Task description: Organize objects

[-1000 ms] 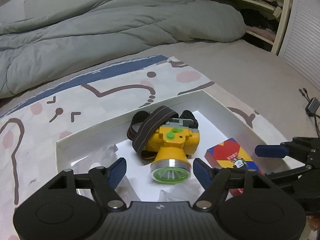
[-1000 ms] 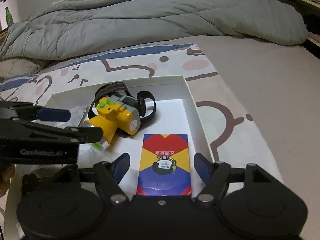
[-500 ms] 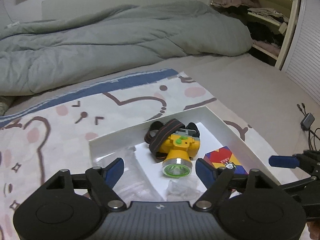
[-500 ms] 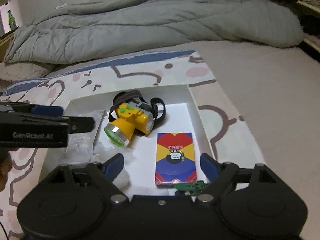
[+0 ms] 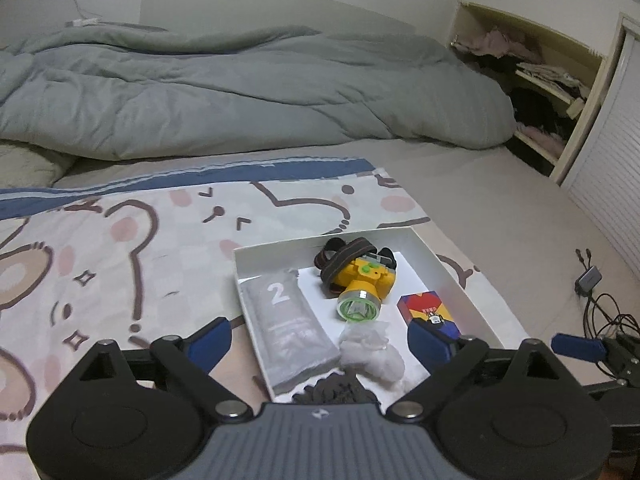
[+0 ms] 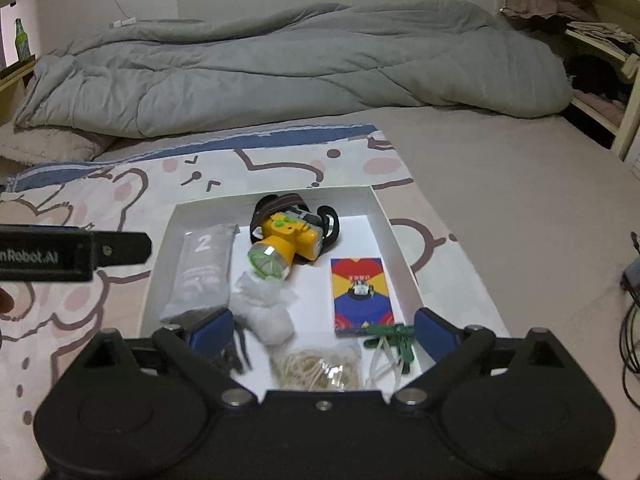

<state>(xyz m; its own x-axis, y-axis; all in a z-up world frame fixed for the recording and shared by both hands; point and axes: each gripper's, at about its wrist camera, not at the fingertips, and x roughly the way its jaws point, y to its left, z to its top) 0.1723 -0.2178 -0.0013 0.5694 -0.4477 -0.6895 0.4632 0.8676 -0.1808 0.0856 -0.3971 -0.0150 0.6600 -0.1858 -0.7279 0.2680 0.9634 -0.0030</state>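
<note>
A shallow white box (image 5: 280, 246) (image 6: 272, 200) lies on the bed. In it are a yellow headlamp (image 5: 362, 284) (image 6: 288, 240) with a dark strap, a grey packet (image 5: 286, 320) (image 6: 204, 276) marked 2, a red, yellow and blue card box (image 5: 426, 308) (image 6: 360, 292), a white crumpled wad (image 5: 372, 346) (image 6: 266, 308), a bagged string bundle (image 6: 316, 368) and a green clip with white cords (image 6: 394, 338). My left gripper (image 5: 320, 340) hangs above the box's near left part, jaws opening, nothing between them. My right gripper (image 6: 322, 330) hangs above the near right part, also opening and holding nothing.
The box rests on a cartoon-bear sheet (image 5: 120, 240). A grey duvet (image 5: 240, 92) is heaped behind it. Open shelves with clothes (image 5: 532, 80) stand at the far right, and cables (image 5: 592, 292) lie on the right. A green bottle (image 6: 22, 40) stands far left.
Both grippers have risen and drawn back from the box, and their jaws stand wider. The headlamp and card box look smaller, and the packet, wad and string bundle have come into view.
</note>
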